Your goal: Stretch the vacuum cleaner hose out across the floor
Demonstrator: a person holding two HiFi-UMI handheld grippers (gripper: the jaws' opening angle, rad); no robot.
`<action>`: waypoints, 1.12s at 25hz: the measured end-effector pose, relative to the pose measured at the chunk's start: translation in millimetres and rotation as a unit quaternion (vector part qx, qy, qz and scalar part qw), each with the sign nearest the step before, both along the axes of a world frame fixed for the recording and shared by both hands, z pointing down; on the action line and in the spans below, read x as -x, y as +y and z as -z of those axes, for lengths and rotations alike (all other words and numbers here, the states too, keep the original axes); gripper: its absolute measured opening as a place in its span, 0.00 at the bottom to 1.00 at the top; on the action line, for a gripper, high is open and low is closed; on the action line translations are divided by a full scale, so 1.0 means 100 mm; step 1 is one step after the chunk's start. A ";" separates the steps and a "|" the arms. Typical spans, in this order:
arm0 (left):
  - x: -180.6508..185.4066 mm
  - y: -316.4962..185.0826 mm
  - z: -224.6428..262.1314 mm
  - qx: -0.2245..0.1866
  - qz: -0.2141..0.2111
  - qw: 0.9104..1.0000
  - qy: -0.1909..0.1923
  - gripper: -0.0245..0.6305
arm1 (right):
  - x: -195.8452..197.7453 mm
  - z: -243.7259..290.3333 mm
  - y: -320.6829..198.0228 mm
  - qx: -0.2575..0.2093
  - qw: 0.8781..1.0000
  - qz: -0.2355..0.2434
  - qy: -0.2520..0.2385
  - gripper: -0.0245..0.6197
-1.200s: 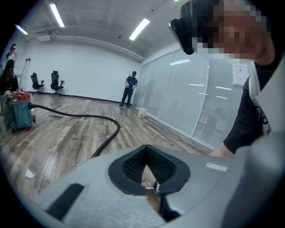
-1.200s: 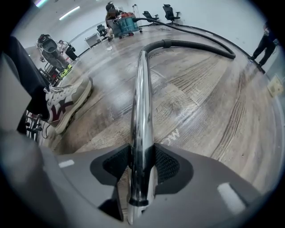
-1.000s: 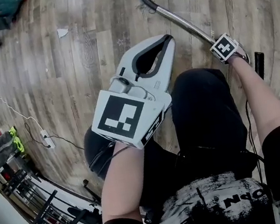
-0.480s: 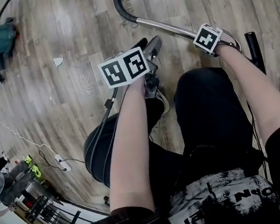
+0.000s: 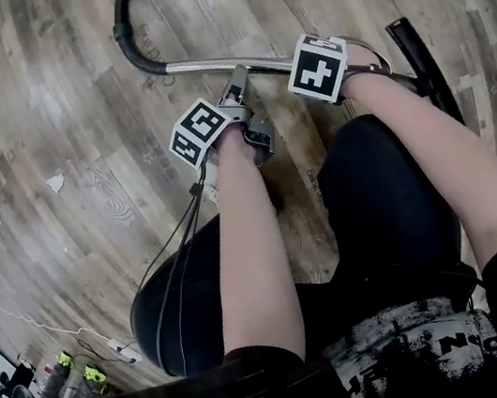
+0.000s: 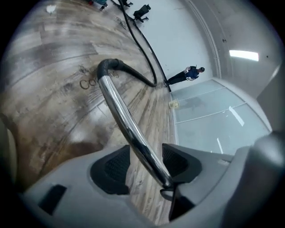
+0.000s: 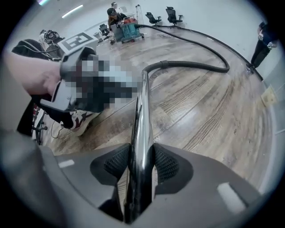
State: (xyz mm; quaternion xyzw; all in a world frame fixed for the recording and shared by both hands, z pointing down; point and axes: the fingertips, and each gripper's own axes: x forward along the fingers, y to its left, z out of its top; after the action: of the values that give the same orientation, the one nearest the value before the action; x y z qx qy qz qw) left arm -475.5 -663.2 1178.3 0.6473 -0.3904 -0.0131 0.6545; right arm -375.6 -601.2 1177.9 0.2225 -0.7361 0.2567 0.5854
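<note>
Wood plank floor: light brown, under everything.
Shiny silver metal tube: long and thin, near end up off the floor, nearly level across the head view, just past the knees in black trousers.
Thick black bendy hose: joined to the tube's far end at a curved black bend, then down on the floor, off in a big loop (easiest to follow in the right gripper view) toward a teal box-shaped machine far across the room.
Right gripper: grey, two jaws, closed tight on the tube, a black ribbed pad pressed against each side, aimed steeply down.
Left gripper: grey, two jaws, just now opening up wide; tube between the black pads but not squeezed, bare floor showing in the gap on one side; just beside the right gripper, on the side nearer the hose.
Marker cubes: one black-and-white patterned cube on the left gripper, one more on the right gripper.
Thin black cables: hanging from the left gripper, back along the leg.
Small figure in dark clothes: far away by the white wall, in the left gripper view.
</note>
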 end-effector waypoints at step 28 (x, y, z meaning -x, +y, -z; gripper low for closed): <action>-0.67 -0.64 0.31 -0.042 0.089 0.992 0.075 0.14 | 0.04 0.08 0.00 -0.045 0.997 0.060 -0.027 0.35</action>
State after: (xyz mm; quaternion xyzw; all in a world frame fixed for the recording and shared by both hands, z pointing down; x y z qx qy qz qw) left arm -408.5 -726.9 1147.3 0.6339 -0.3956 -0.1364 0.6505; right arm -379.7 -601.7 1170.0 0.1972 -0.7748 0.1934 0.5686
